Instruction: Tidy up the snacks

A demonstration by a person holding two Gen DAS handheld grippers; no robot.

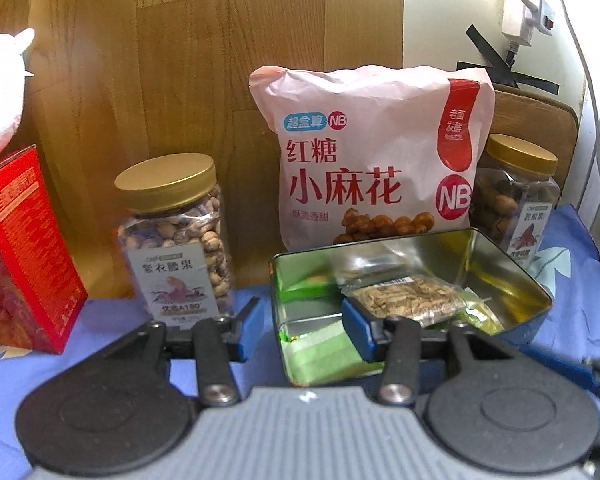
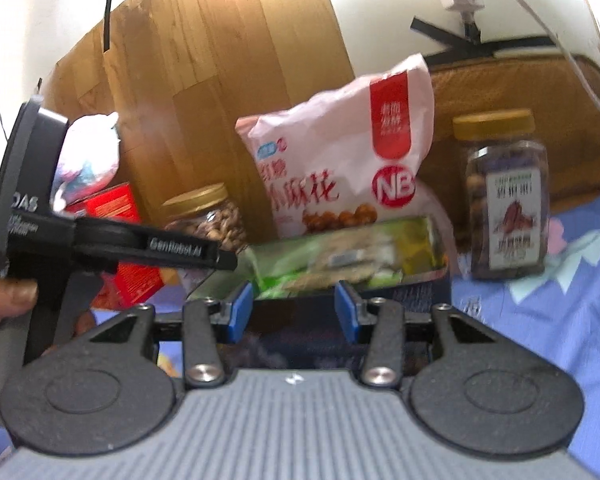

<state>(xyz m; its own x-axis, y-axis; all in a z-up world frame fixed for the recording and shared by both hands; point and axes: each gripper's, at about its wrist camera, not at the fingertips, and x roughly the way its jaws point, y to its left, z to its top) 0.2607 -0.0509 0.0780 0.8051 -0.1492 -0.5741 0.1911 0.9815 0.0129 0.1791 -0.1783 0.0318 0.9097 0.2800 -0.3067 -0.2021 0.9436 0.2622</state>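
From my remote station I take the open rectangular metal tin as the landmark. It stands on the blue cloth, already holding green sachets and one clear packet of pale seeds, which lies on top with its long axis running from the near left corner toward the far right wall.

Left gripper: blue pads spread, nothing pinched. Its right pad hangs over the tin's near left corner, close against the end of the seed packet — whether it touches I cannot tell; its left pad stands outside the tin's left wall. It tilts downward toward the tin.

Right gripper: pads likewise spread and empty, sitting just before the tin's near wall and pointing more nearly level. That view is blurred.

Behind the tin leans the pink pillow bag of twisted dough snacks. Left of the tin stands a clear gold-lidded jar of pale nuts; further left, a red carton. Right of the tin and behind it stands a second gold-lidded jar of dark nuts.

Judgement: the packet lies forward and right of the left gripper, which is the nearer. The gold-lidded jars remain outside the tin.
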